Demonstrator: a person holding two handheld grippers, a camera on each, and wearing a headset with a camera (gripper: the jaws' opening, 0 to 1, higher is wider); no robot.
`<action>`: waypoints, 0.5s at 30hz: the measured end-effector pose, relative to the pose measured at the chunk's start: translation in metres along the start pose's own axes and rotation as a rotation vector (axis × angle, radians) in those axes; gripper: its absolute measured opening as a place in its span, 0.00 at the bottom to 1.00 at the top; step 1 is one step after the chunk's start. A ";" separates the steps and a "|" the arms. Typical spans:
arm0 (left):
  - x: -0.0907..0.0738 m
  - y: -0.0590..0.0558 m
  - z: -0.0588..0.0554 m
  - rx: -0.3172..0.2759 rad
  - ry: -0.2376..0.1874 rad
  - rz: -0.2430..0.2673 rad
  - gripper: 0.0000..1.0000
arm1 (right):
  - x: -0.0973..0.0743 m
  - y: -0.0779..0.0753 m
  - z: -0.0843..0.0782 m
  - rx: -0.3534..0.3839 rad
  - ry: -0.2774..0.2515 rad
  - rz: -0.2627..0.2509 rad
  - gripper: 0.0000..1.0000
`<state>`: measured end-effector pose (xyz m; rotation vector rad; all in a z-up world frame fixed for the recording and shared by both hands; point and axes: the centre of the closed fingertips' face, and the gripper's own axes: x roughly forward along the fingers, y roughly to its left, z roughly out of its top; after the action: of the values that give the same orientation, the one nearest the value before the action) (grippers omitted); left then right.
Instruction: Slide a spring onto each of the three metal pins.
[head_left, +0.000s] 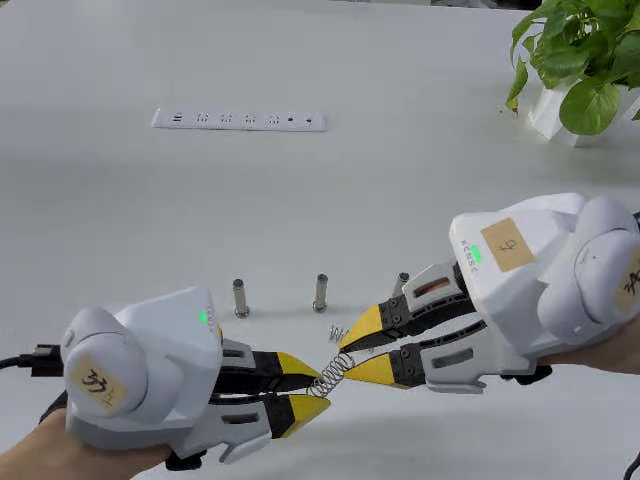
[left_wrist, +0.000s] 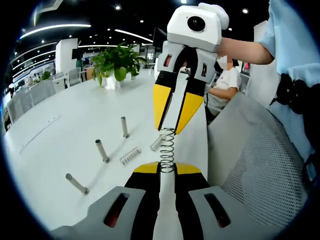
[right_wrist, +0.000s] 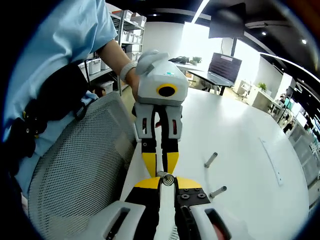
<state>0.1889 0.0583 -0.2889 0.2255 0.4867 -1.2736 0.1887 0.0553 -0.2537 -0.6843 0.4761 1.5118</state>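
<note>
my left gripper (head_left: 322, 386) is clenched on one end of a spring (head_left: 331, 374) above the table's (head_left: 120, 210) near edge. my right gripper (head_left: 345, 363) brackets the other end, but i cannot tell if it pinches. i'd hand it over without bending it, then line its bore up over the middle metal pin (head_left: 320, 292).

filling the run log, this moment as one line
left gripper: shut on spring | right gripper: shut on same spring | three pins: upright, bare | loose springs: two near pins
</note>
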 end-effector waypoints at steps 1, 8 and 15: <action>0.000 -0.001 0.001 -0.001 -0.005 0.001 0.07 | 0.000 0.001 -0.001 0.004 0.004 0.004 0.07; 0.003 -0.001 0.006 0.014 -0.016 0.002 0.06 | -0.003 -0.002 -0.001 0.035 0.024 0.013 0.32; 0.008 -0.002 0.013 0.049 -0.021 -0.001 0.06 | -0.006 -0.003 -0.004 0.076 0.082 0.092 0.26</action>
<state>0.1918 0.0454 -0.2812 0.2528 0.4376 -1.2892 0.1917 0.0489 -0.2523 -0.6743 0.6314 1.5479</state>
